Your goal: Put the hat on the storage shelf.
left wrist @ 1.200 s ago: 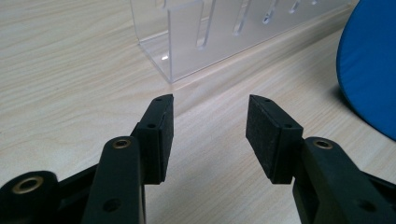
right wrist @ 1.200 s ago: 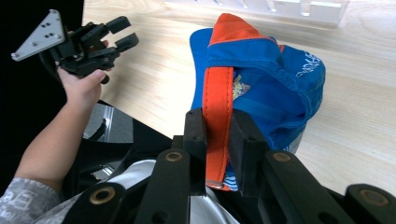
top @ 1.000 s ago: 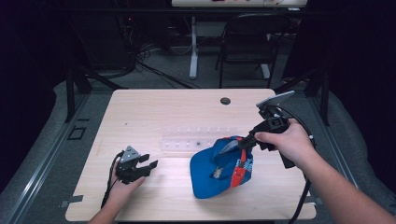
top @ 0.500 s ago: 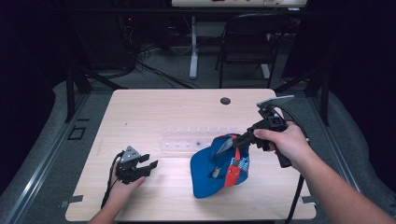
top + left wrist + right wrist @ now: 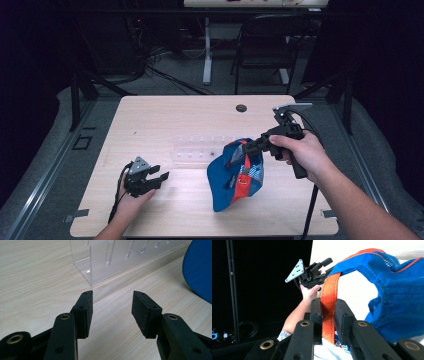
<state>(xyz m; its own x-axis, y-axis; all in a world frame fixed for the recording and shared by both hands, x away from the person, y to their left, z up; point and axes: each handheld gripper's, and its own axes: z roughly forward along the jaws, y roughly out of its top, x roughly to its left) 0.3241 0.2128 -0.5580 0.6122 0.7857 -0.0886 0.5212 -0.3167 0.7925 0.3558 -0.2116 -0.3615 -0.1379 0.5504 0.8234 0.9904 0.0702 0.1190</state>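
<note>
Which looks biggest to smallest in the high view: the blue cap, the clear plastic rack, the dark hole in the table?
1. Blue cap, held up nearer the camera, so it may look bigger than it is.
2. Clear plastic rack, faint but long.
3. Dark hole, by far the smallest.

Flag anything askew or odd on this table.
The blue cap hangs crumpled and tilted, lifted by its orange strap in the right tongs. Nothing looks spilled or damaged; the clear rack stands upright.
</note>
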